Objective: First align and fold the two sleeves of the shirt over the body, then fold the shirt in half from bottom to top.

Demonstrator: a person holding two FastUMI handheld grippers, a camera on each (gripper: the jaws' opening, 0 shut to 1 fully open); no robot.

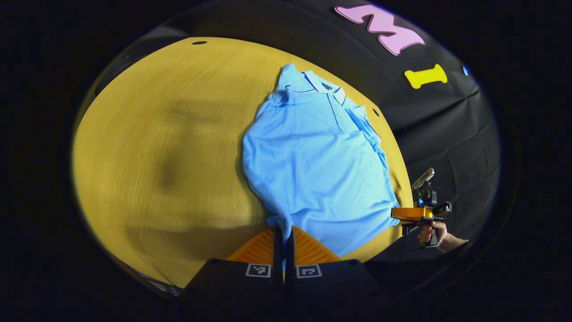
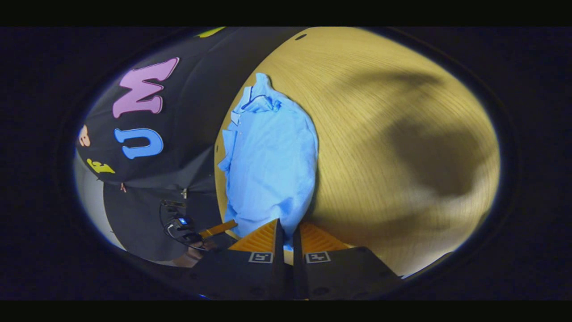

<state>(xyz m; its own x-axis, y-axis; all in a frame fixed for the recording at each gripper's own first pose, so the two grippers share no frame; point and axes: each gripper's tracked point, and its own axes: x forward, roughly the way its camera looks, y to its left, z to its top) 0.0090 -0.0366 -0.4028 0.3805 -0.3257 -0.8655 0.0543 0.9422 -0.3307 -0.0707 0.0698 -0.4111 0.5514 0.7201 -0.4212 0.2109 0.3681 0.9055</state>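
Lying on the wooden table (image 1: 147,147), centre right in the left gripper view and centre left in the right gripper view: one light blue polo shirt (image 1: 315,165), collar (image 1: 319,85) toward the top of the frame, both sleeves seemingly already folded in over the body.

Pinching the hem at bottom centre of the left gripper view: left gripper (image 1: 283,237), fingers nearly together with a thin strip of blue cloth between them. Gripping the opposite hem corner at bottom centre of the right gripper view: right gripper (image 2: 286,235), likewise closed to a narrow gap on the fabric. Also showing at lower right of the left gripper view, held in a hand (image 1: 433,235).

Judged step: beginning the bottom-to-top fold. Doing it well: lifting both corners level and together, keeping the hem taut between the grippers, carrying it toward the collar without dragging the folded sleeves loose, laying the hem square on the shoulders before releasing.

Count: one shirt, one table, two grippers, one collar.
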